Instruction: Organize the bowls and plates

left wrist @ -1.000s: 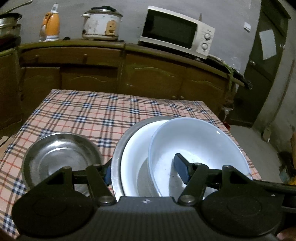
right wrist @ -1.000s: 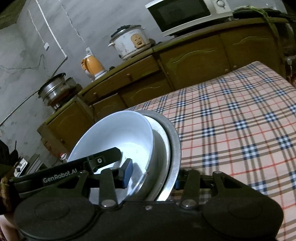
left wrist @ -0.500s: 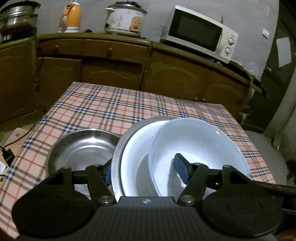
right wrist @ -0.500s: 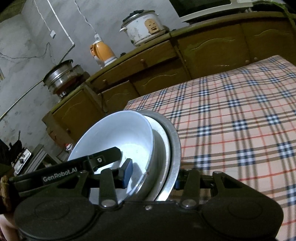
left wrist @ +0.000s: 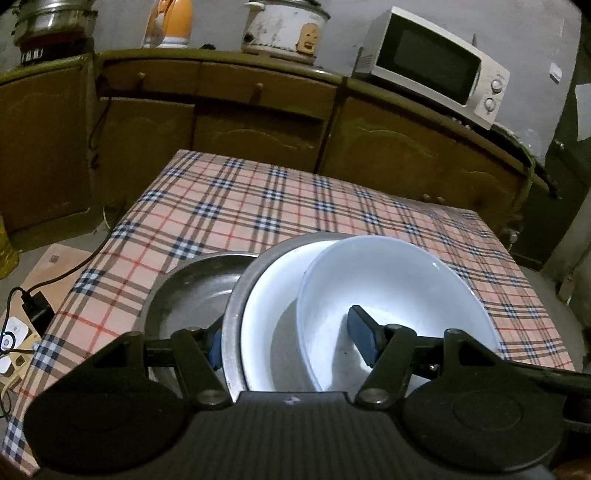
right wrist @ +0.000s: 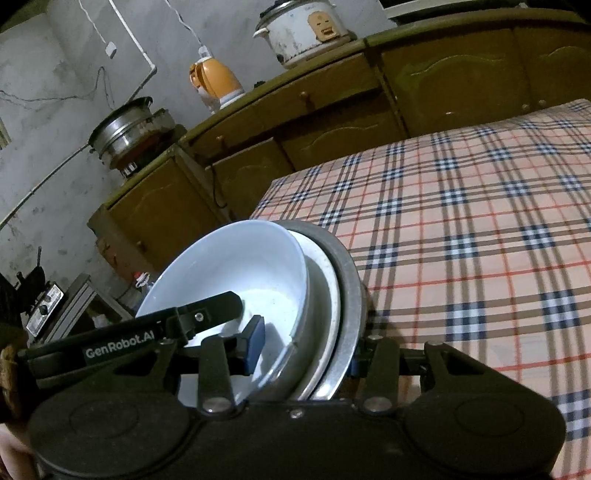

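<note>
Grey plastered walls (right wrist: 48, 85) with exposed wiring bound a dim kitchen, and a long run of brown wooden cabinets (left wrist: 258, 122) curves along them. On the cabinet top stand, in descending size, a white microwave oven (left wrist: 432, 62), a worn white rice cooker (left wrist: 284, 27), a stacked steel steamer pot (right wrist: 125, 129) and an orange electric kettle (right wrist: 216, 83). Nearer the cameras is a table covered by a plaid tablecloth (left wrist: 258, 206) in pink, red and navy check; beside its left edge, on the floor, lie a piece of cardboard (left wrist: 51, 262) and a power adapter with its cord (left wrist: 33, 306). Held above the near part of the table is a tilted nest of dishes: an outer steel basin (left wrist: 236, 314), a white plate (left wrist: 269, 306) inside it, and a white bowl (left wrist: 391, 280) innermost. A separate steel dish (left wrist: 195, 288) rests on the cloth just left of the nest and partly behind it. The left gripper (left wrist: 291, 343) is clamped across the nest, one blue pad inside the white bowl and the other outside the basin rim. The right gripper (right wrist: 306, 350) is likewise closed across the same nest from the opposite side, its inner pad in the bowl and its outer pad behind the basin.
</note>
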`<state>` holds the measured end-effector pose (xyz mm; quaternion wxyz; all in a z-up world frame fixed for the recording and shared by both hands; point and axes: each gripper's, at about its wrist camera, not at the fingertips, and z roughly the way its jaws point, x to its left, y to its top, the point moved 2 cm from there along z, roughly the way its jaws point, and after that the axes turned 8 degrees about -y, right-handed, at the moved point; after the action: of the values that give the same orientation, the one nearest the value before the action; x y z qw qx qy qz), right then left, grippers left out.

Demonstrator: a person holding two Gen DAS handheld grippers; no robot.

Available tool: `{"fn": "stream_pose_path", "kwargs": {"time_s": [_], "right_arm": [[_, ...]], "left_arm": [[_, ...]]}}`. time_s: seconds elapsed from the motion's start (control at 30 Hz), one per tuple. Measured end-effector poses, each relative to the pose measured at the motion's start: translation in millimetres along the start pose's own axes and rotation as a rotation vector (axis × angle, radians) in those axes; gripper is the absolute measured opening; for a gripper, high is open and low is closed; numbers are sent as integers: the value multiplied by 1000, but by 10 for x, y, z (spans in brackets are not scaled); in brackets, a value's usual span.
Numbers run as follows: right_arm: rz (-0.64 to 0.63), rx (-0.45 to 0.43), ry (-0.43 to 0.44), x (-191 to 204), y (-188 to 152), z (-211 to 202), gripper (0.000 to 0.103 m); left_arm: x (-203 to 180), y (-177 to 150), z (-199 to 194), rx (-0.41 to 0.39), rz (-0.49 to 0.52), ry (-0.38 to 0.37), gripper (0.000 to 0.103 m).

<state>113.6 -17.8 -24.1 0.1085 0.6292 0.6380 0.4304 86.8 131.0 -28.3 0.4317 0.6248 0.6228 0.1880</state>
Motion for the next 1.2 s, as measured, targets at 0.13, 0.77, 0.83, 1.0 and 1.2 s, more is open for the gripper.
{"fn": "stream_pose_path", "kwargs": {"time_s": [0.13, 0.77, 0.83, 1.0, 1.2], "right_arm": [[-6, 13, -5, 73, -24, 161, 53], [19, 54, -39, 169, -73, 873, 53], [12, 58, -37, 176, -60, 939, 53], [18, 78, -38, 149, -57, 1104, 53], [29, 79, -34, 122, -74, 1184, 53]], "left_arm": [[141, -3, 68, 8, -13, -1, 66], [650, -7, 475, 35, -11, -24, 66], [693, 3, 509, 35, -19, -21, 66], [779, 8, 629, 55, -36, -16, 66], [814, 6, 678, 54, -33, -14, 66]]}}
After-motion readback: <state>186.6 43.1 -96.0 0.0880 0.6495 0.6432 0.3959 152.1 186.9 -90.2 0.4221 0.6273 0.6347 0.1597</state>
